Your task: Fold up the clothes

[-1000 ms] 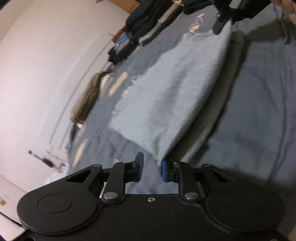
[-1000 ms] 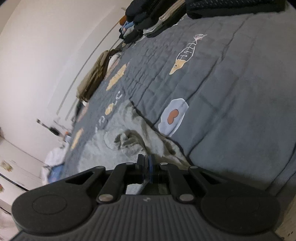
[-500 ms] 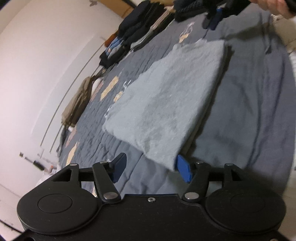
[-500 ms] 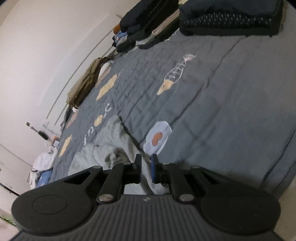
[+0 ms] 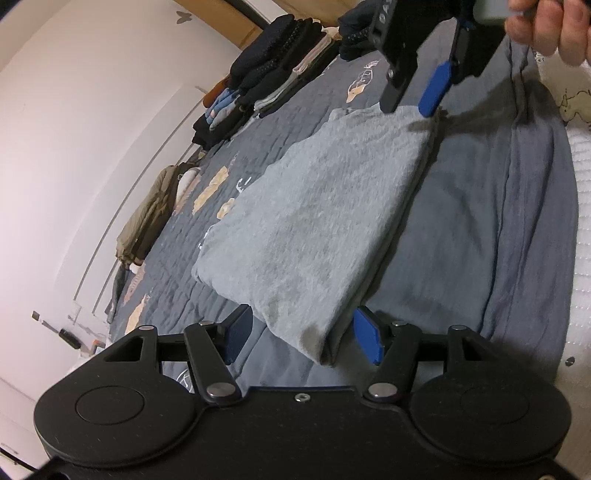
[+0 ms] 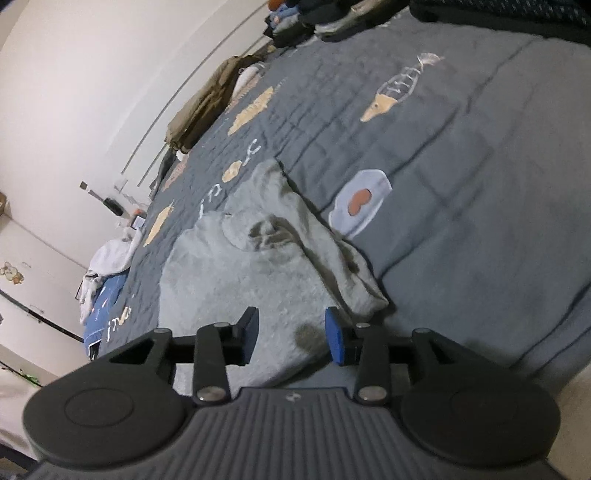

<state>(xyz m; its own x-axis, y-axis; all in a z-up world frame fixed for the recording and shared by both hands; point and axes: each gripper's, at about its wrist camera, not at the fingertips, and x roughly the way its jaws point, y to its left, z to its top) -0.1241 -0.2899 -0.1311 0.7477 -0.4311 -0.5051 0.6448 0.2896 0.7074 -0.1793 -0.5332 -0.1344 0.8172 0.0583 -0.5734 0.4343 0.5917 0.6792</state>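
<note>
We log the scene from left to right. By the wall point(image 5: 74, 147) an olive garment point(image 5: 147, 218) lies at the quilt's point(image 5: 480, 240) edge, with stacks of folded clothes point(image 5: 258, 96) farther back. The grey top point(image 5: 317, 221) lies folded flat mid-quilt. Our left gripper point(image 5: 300, 338) has its 2 fingers spread wide, holding nothing, with the top's near corner between them. Our right gripper point(image 5: 413, 96) hovers just above the far corner, a hand point(image 5: 546, 29) holding it. In the right wrist view the right gripper point(image 6: 291, 338) is also released, fingers apart over the top point(image 6: 258, 266), beside a fried-egg print point(image 6: 360, 206) on the quilt point(image 6: 480, 184).
</note>
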